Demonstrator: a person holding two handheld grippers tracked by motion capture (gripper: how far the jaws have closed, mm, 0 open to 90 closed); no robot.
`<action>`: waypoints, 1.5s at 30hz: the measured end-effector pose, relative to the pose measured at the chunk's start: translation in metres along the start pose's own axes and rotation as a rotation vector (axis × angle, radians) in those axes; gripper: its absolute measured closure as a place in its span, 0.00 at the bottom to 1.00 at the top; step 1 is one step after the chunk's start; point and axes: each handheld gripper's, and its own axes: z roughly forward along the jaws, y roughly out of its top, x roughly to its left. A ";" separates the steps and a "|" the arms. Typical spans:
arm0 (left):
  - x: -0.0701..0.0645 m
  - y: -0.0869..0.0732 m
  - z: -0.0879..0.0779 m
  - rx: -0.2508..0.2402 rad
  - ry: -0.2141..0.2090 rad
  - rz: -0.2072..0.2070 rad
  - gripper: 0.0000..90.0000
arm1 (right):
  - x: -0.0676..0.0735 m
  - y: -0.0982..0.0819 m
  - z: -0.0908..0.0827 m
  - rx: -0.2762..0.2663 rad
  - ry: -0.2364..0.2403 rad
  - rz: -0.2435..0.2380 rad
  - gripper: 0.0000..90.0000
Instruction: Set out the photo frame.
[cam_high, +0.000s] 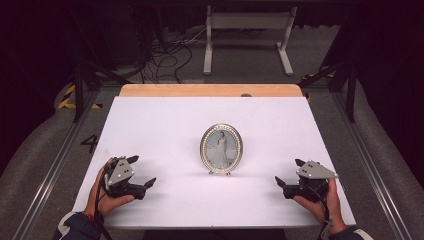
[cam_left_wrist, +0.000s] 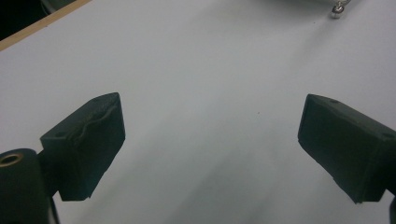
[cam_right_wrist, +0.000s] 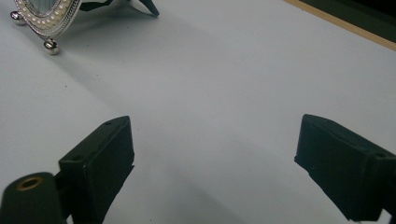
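Note:
An oval silver picture frame (cam_high: 221, 148) with a pearl-studded rim stands upright at the middle of the white table (cam_high: 150, 120), holding a photo of a figure in a white dress. Its lower rim and ball feet appear in the right gripper view as the picture frame (cam_right_wrist: 44, 21), and one foot of the picture frame (cam_left_wrist: 337, 10) in the left gripper view. My left gripper (cam_high: 141, 171) rests near the front left edge, open and holding nothing. My right gripper (cam_high: 289, 173) rests near the front right edge, open too. Both lie well apart from the frame.
A wooden strip (cam_high: 210, 90) borders the table's far edge. Beyond it are a white metal stand (cam_high: 247, 30) and loose cables (cam_high: 165, 55) on the floor. Metal rails run along both sides of the table.

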 end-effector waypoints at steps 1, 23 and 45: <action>0.000 -0.001 -0.001 0.001 0.001 0.001 0.09 | -0.001 -0.001 -0.001 -0.002 -0.001 0.001 0.12; 0.019 -0.032 -0.025 -0.007 0.052 -0.105 0.09 | -0.016 -0.027 -0.019 0.002 -0.071 0.066 0.12; 0.015 -0.030 -0.027 -0.020 0.048 -0.095 0.09 | -0.010 -0.026 -0.015 0.004 -0.066 0.045 0.12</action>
